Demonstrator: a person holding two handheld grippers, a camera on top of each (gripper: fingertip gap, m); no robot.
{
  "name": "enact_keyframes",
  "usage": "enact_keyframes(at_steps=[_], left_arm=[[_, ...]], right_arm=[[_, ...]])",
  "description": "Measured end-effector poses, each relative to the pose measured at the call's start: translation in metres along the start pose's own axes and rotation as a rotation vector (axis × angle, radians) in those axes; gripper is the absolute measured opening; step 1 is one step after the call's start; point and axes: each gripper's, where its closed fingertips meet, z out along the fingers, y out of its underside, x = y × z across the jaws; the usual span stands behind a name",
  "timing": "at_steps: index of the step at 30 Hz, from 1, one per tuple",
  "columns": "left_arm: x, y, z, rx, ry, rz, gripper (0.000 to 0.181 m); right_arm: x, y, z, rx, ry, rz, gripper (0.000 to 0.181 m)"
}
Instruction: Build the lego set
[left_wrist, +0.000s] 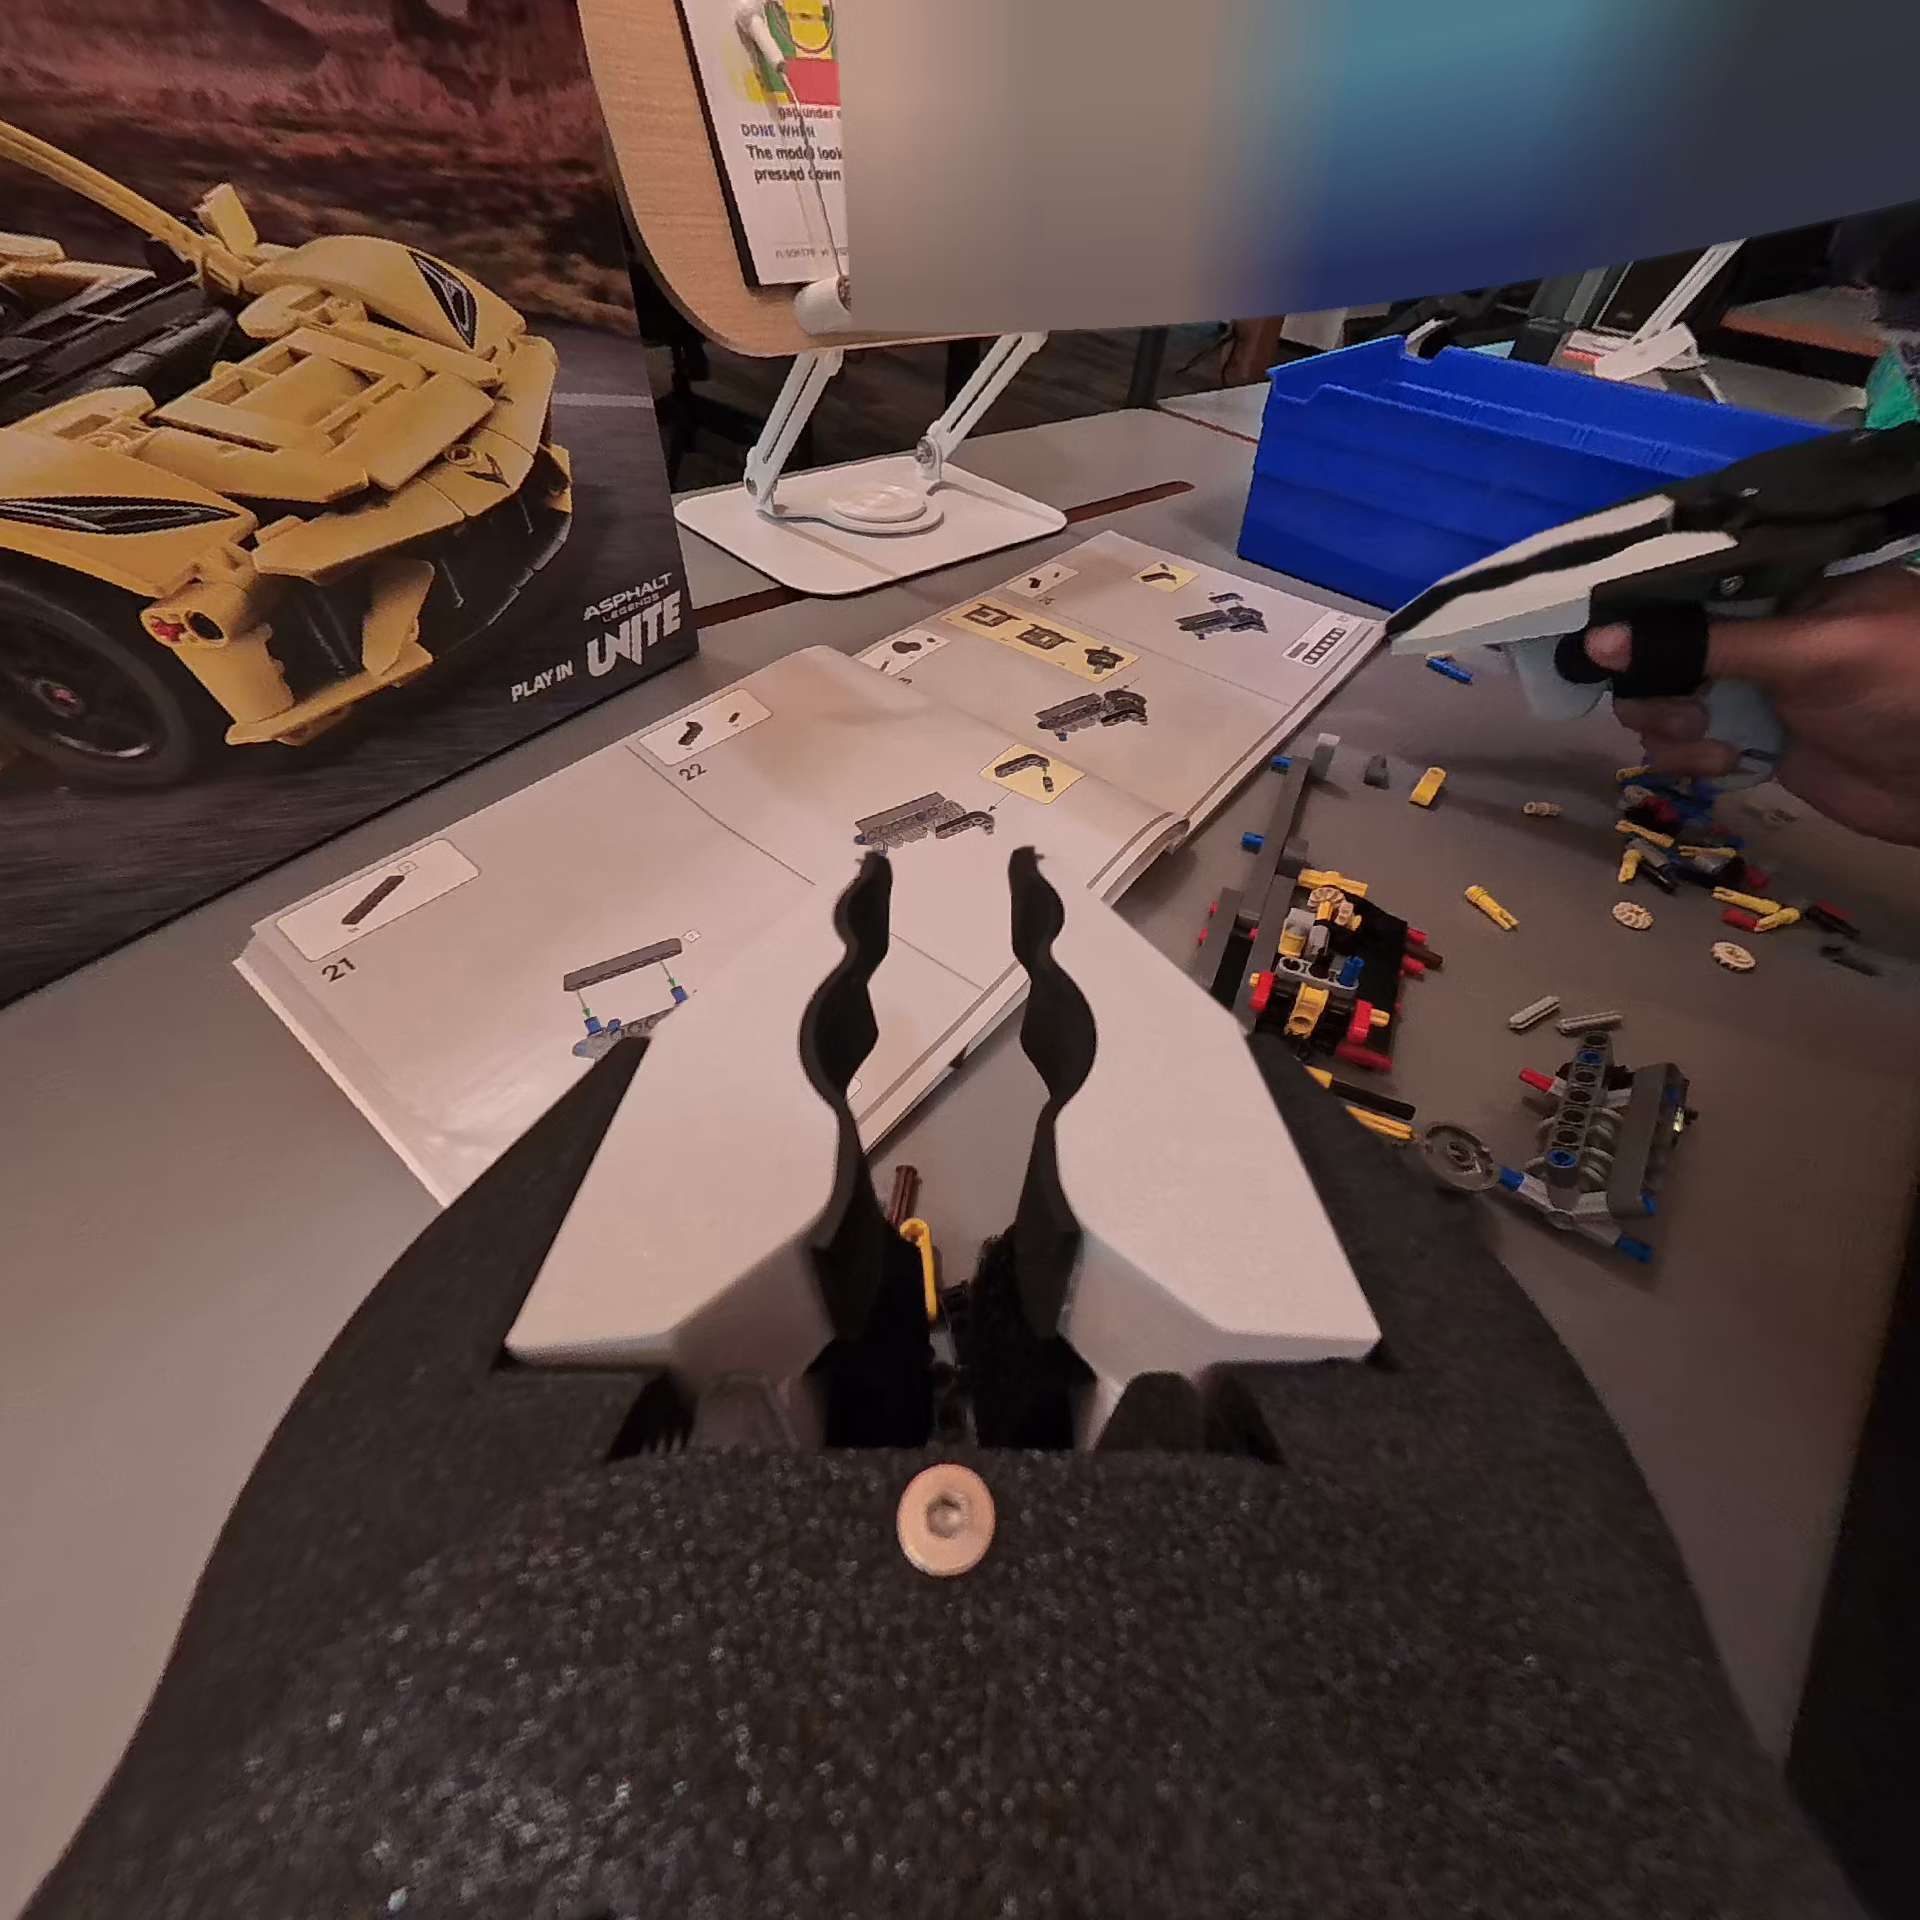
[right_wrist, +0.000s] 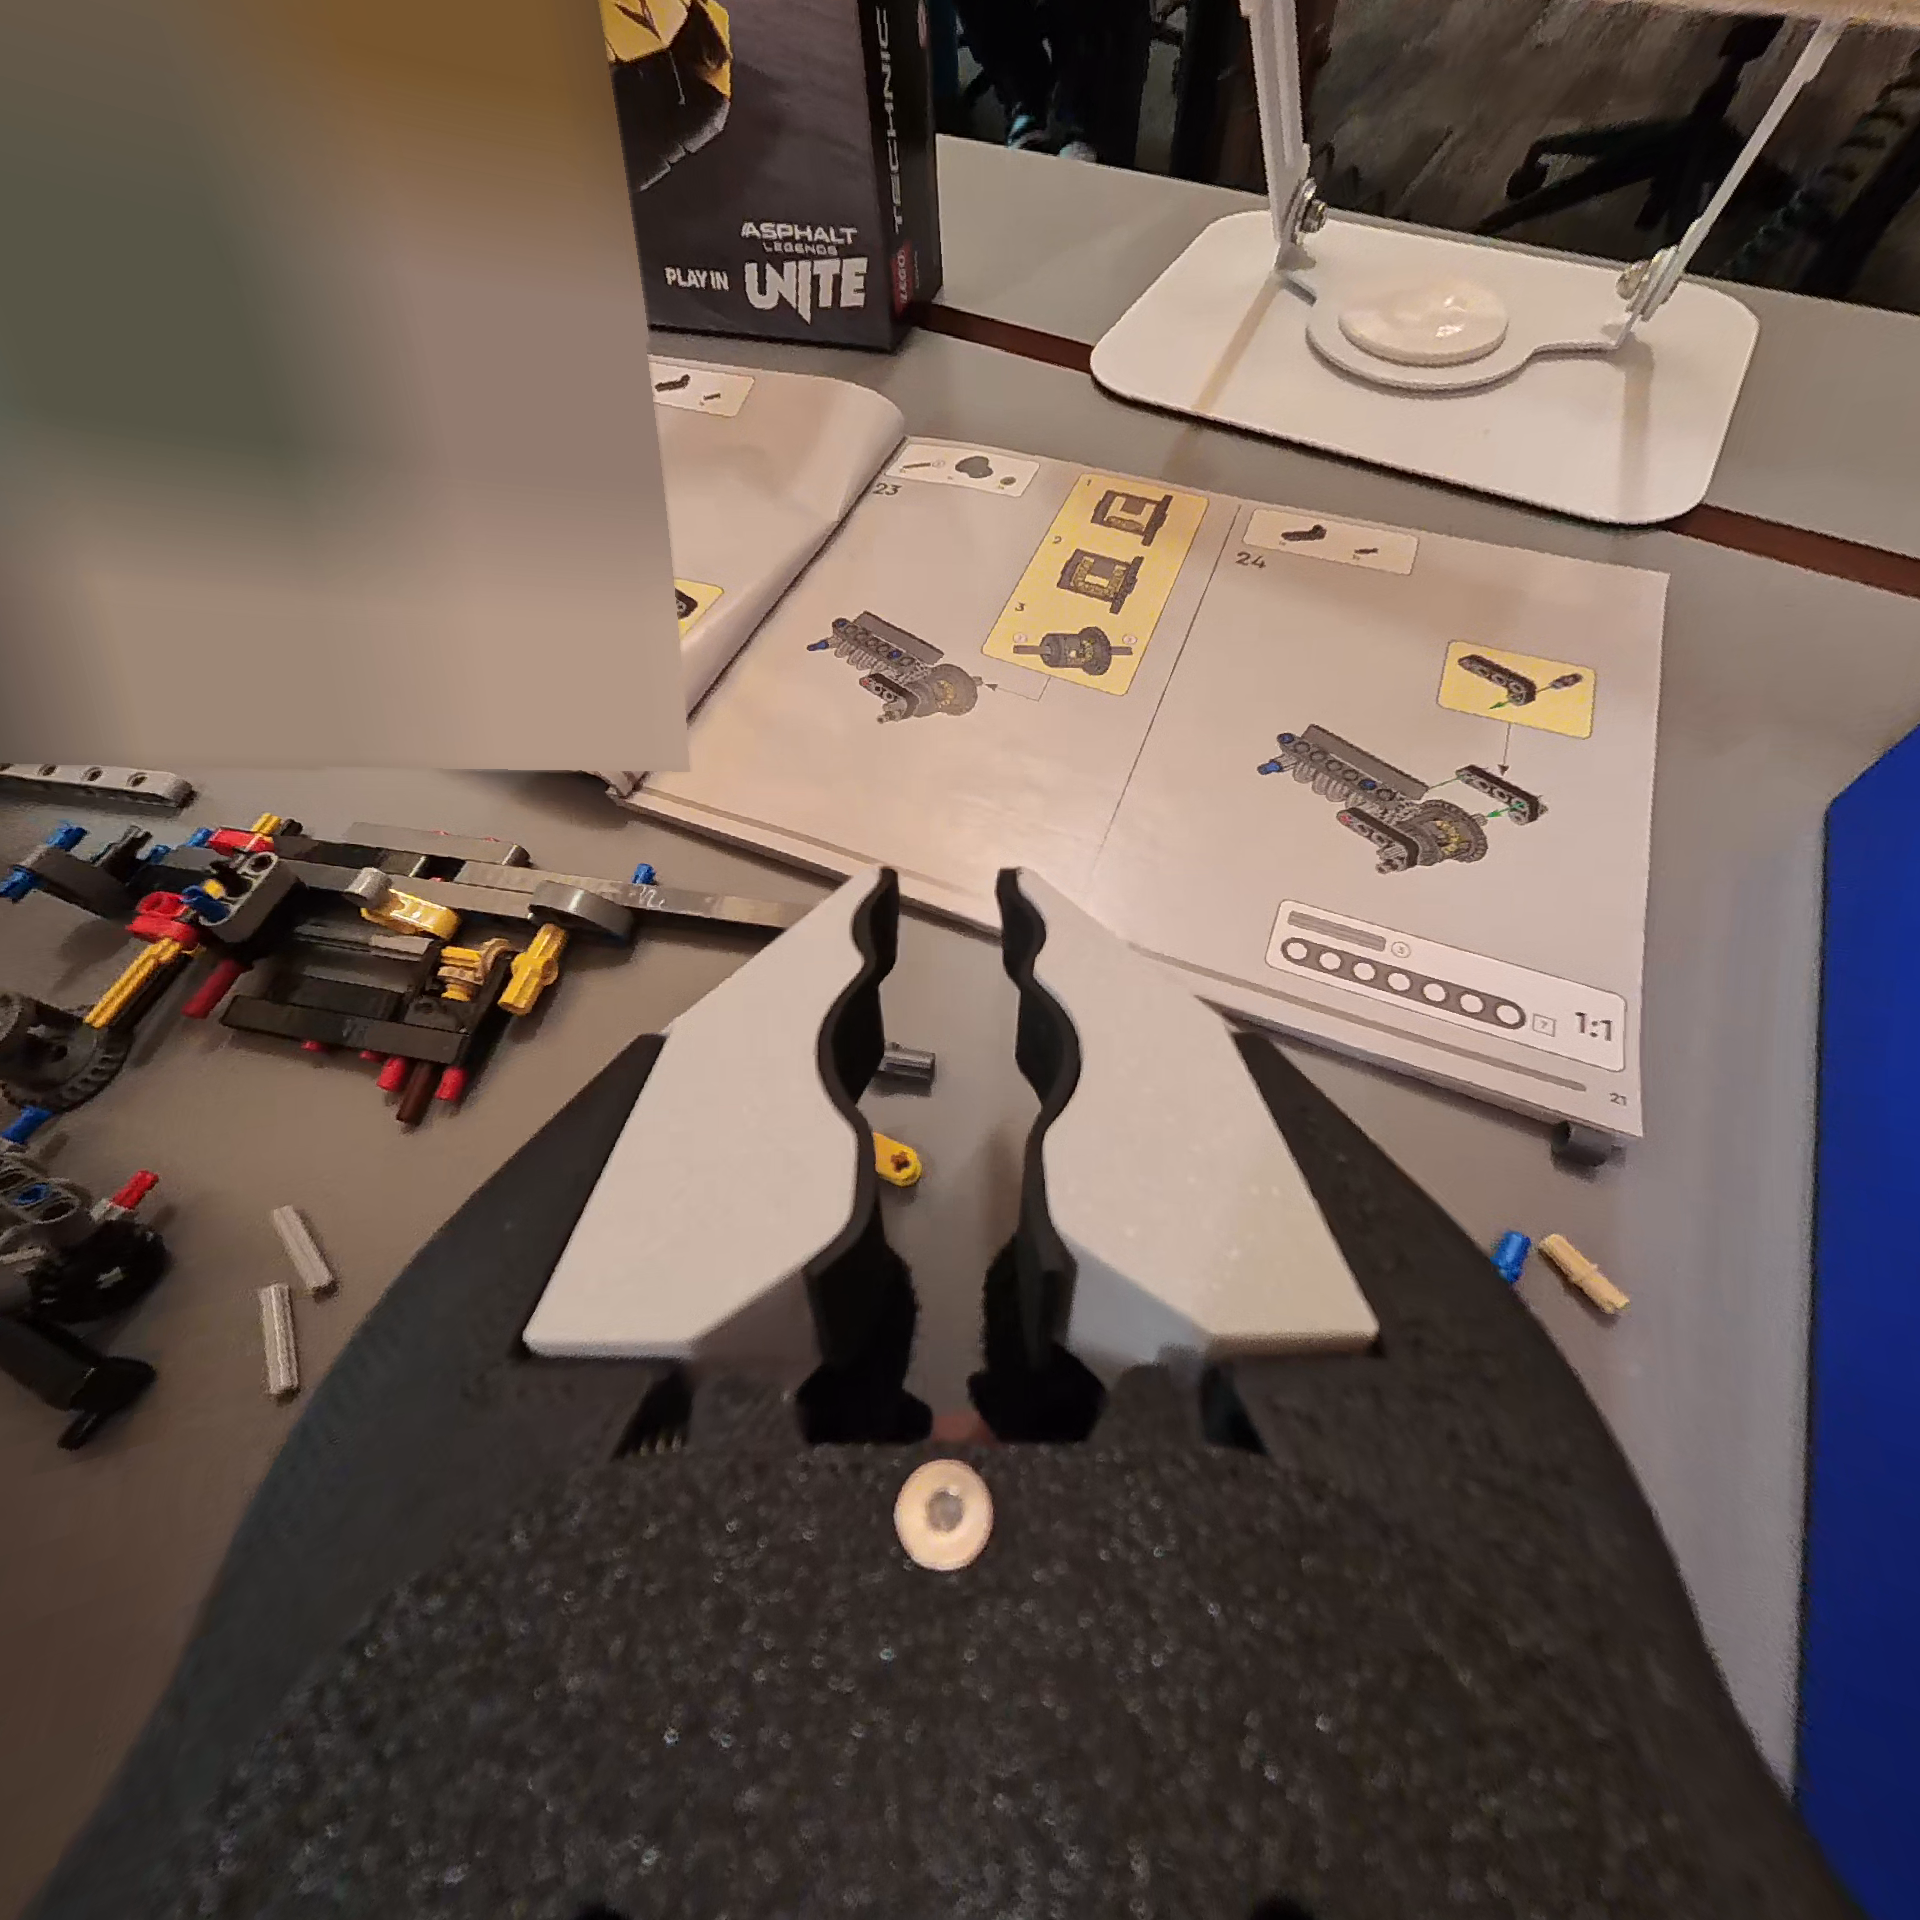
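**Both tools empty over the open booklet**

The left tool (left_wrist: 951, 862) hangs with its tips narrowly apart, holding nothing, over the instruction booklet (left_wrist: 727, 831); small brown and yellow pieces (left_wrist: 914, 1236) show only partly between its fingers. The right tool (right_wrist: 945, 883) is likewise narrowly parted and empty, with a yellow connector (right_wrist: 896, 1158) half hidden behind one finger. The part-built black chassis (left_wrist: 1320, 966) lies on the desk (left_wrist: 156, 1143) beside the booklet. A blue bin (right_wrist: 1870, 1247) is cut off at the edge.

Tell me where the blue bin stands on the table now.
In the left wrist view the blue bin stands at the far right of the table, just behind the open instruction booklet and right of the white stand base.
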Motion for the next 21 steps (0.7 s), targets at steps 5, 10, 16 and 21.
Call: enact_keyframes(at_steps=[5, 10, 16, 21], left_arm=[[0.000, -0.004, -0.003, 0.025, -0.009, -0.007, 0.022], [0.004, -0.001, -0.006, 0.022, -0.039, 0.037, 0.021], [0.012, 0.000, -0.007, 0.029, -0.027, 0.032, 0.020], [0.014, 0.002, -0.006, 0.017, -0.034, 0.055, 0.020]], right_arm=[[0.017, -0.009, -0.017, 0.030, 0.085, -0.028, 0.020], [0.061, 0.007, -0.062, -0.087, 0.287, -0.160, 0.016], [0.071, 0.044, -0.109, -0.216, 0.282, -0.105, 0.018], [0.036, 0.086, -0.126, -0.267, 0.100, -0.013, 0.020]])
